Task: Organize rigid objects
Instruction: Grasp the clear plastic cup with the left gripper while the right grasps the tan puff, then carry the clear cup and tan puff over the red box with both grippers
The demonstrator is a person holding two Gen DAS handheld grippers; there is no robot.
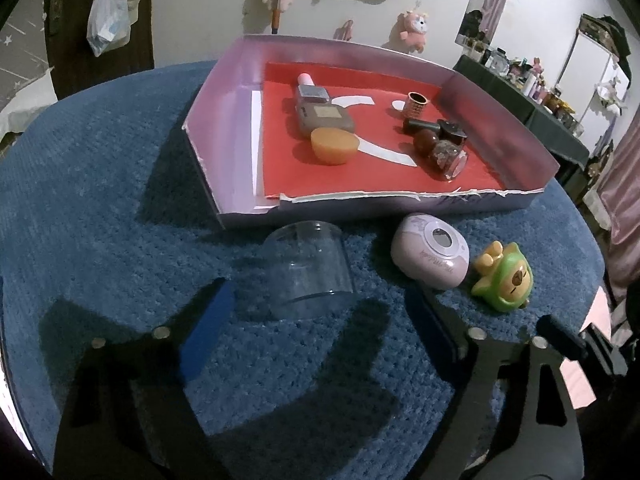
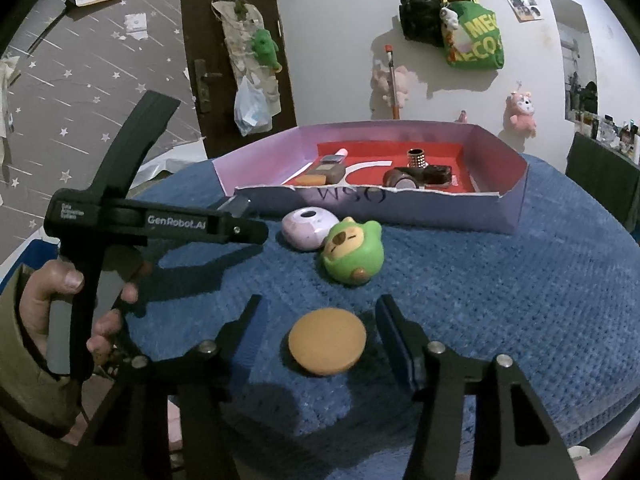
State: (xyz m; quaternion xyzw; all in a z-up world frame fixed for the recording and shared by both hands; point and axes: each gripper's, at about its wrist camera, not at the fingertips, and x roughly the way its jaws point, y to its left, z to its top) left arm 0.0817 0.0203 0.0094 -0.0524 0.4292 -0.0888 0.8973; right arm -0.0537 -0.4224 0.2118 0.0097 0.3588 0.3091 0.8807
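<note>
Now each unclenched hand-held gripper brackets something on nubbly blue cloth: left (image 1: 316, 312) a clear cylinder (image 1: 308, 266), right (image 2: 320, 328) a tan disc (image 2: 327, 340)

I see the box (image 1: 224, 120) at the table's (image 1: 100, 200) far side, bottles (image 1: 320, 114) inside. Near it, jar (image 1: 308, 264) left, round case (image 1: 430, 256) and toy (image 1: 504, 278) right; disc (image 2: 327, 341) nearest.
</note>
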